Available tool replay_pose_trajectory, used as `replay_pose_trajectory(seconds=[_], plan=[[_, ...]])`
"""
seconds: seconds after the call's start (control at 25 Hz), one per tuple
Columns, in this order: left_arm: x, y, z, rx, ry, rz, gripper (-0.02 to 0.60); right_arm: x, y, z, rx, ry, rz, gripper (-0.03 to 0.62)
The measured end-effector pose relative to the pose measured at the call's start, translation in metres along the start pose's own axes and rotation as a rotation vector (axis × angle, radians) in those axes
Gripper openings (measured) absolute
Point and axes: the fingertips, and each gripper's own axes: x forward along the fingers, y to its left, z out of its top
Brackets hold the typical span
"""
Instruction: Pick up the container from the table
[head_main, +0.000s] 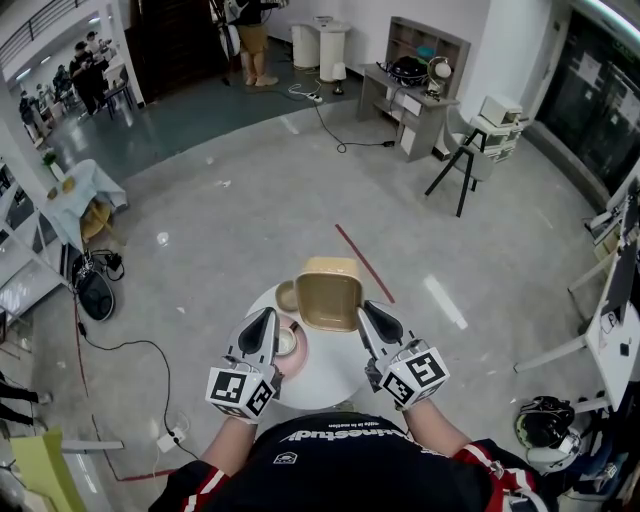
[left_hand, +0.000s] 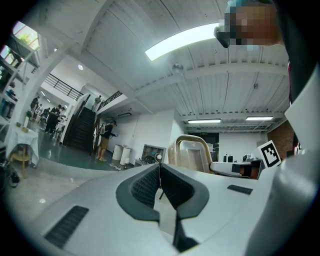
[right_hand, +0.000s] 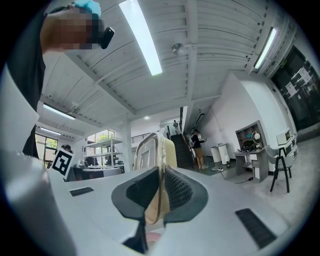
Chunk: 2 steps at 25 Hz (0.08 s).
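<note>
In the head view, the beige rectangular container (head_main: 328, 293) hangs over the far side of the round white table (head_main: 325, 385), its hollow facing up. My right gripper (head_main: 367, 308) is shut on its right rim. In the right gripper view, the rim of the container (right_hand: 156, 150) is pinched between the dark ribbed pads of that gripper (right_hand: 161, 175). My left gripper (head_main: 267, 317) sits left of the container, apart from it, shut on nothing. In the left gripper view, the jaws of that gripper (left_hand: 160, 172) meet, and the container (left_hand: 192, 152) stands beyond them.
A pinkish round cup (head_main: 288, 341) sits on the table by the left gripper, and a small beige round piece (head_main: 286, 295) lies beside the container's left edge. Grey floor surrounds the table, with a red line (head_main: 365, 262) behind it. Desks, chairs and cables stand farther off.
</note>
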Motion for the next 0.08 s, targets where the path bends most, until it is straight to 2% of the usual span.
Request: replay_pose_trajectory(seconds=[0.08], plan=[[-0.0013,0.0014,0.0014,-0.001,-0.002,0.002,0.025,0.0003,0.0014,-0.0008,0.001,-0.002,0.001,0.051]])
